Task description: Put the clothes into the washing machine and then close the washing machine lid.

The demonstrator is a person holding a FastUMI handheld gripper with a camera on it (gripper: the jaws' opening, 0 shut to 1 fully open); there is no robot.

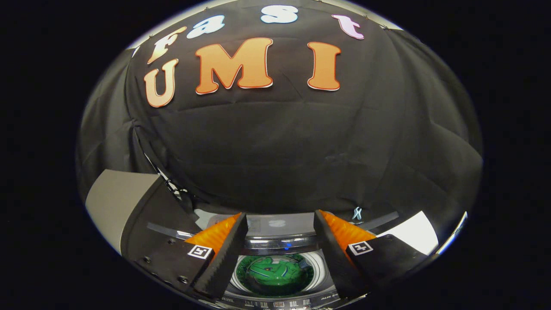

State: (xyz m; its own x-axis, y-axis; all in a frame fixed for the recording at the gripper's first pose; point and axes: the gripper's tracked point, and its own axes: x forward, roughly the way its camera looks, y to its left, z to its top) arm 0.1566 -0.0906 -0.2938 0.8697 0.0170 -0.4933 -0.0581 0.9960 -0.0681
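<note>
The washing machine (280, 247) lies just below and between my fingers, its round drum opening facing up. A green garment (275, 273) with light markings lies inside the drum, seen between the two fingers. A shiny band and a grey panel (275, 224) run along the far side of the opening. I cannot tell whether a clear lid covers the drum. The machine's control strip (280, 303) shows nearest to me. My gripper (280, 217) hovers over the machine, open, with nothing between its fingers.
A grey-beige box-like surface (116, 202) stands to the left of the machine. A white surface (409, 236) sits to its right. The black cloth wall rises close behind the machine, with a small pale clip (357, 213) hanging at its lower edge.
</note>
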